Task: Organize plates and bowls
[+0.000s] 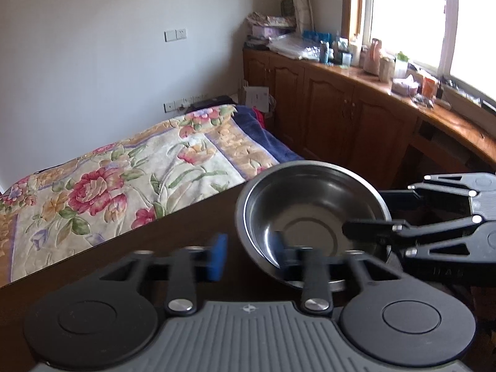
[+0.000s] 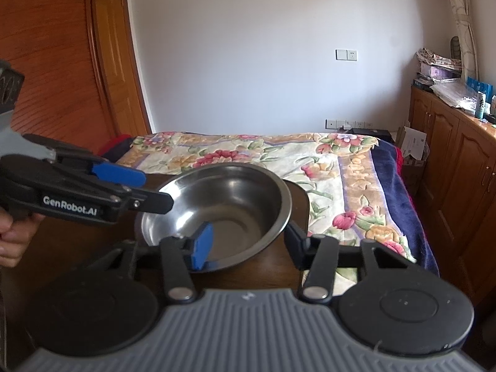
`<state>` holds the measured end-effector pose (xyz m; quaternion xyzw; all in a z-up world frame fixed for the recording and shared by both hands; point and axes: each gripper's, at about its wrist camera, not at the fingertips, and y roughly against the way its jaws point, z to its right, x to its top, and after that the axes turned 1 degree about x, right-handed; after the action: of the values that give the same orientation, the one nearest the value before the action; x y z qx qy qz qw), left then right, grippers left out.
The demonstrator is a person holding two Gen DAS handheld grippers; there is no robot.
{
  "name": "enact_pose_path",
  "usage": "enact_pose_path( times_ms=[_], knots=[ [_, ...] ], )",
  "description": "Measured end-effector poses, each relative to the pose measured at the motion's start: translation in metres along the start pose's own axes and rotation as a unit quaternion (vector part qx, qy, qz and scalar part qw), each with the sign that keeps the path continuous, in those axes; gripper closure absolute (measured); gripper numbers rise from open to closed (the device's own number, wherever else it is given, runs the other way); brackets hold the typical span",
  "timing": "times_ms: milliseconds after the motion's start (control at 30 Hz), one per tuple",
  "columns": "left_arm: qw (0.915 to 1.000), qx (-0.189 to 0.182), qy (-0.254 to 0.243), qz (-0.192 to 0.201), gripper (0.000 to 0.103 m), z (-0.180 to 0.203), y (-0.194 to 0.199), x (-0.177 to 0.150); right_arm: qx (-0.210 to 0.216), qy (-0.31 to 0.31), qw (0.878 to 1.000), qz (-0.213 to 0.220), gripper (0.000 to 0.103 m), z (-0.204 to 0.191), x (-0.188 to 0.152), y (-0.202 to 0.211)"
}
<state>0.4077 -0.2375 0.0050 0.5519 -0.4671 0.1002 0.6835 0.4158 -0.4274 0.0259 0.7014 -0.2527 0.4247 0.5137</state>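
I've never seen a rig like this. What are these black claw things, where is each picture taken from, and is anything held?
There is no robot: a person holds a two-finger claw in each hand, each with a fisheye camera looking along its fingers. One picture comes from the left claw, the other from the right claw. A steel bowl sits on a dark table, with a floral bed behind. Both claws are open, each with one finger inside the bowl's rim and one outside. Nothing is gripped yet.
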Motion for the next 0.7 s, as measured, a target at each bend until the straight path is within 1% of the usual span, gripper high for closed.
enact_pose_path(
  times_ms=[67,100,167,200,367,567,700],
  knots=[
    [1.0000,0.001,0.000,-0.001,0.054,-0.001,0.000,-0.001,0.002,-0.002,1.000,-0.001,0.059,0.000,0.000,-0.001],
    [1.0000,0.002,0.000,0.000,0.055,-0.001,0.000,-0.002,0.003,-0.003,1.000,-0.001,0.061,0.001,0.000,-0.002],
    [1.0000,-0.001,0.004,0.002,0.056,-0.003,0.002,-0.003,0.005,-0.008,1.000,-0.002,0.068,0.002,0.000,-0.002],
    [1.0000,-0.002,0.007,0.002,0.057,-0.004,0.004,-0.003,0.004,-0.008,1.000,-0.002,0.069,0.002,0.000,-0.002],
    [0.9999,0.001,0.010,0.010,0.057,-0.001,0.015,-0.004,0.000,-0.018,1.000,0.002,0.078,0.002,0.000,0.000],
    [0.9996,0.003,0.011,0.024,0.057,0.001,0.038,-0.008,-0.007,-0.021,1.000,0.008,0.087,-0.005,-0.001,0.008],
    [0.9992,0.005,0.008,0.039,0.057,0.004,0.056,-0.009,-0.007,-0.020,1.000,0.017,0.090,-0.009,0.001,0.019]
  ],
)
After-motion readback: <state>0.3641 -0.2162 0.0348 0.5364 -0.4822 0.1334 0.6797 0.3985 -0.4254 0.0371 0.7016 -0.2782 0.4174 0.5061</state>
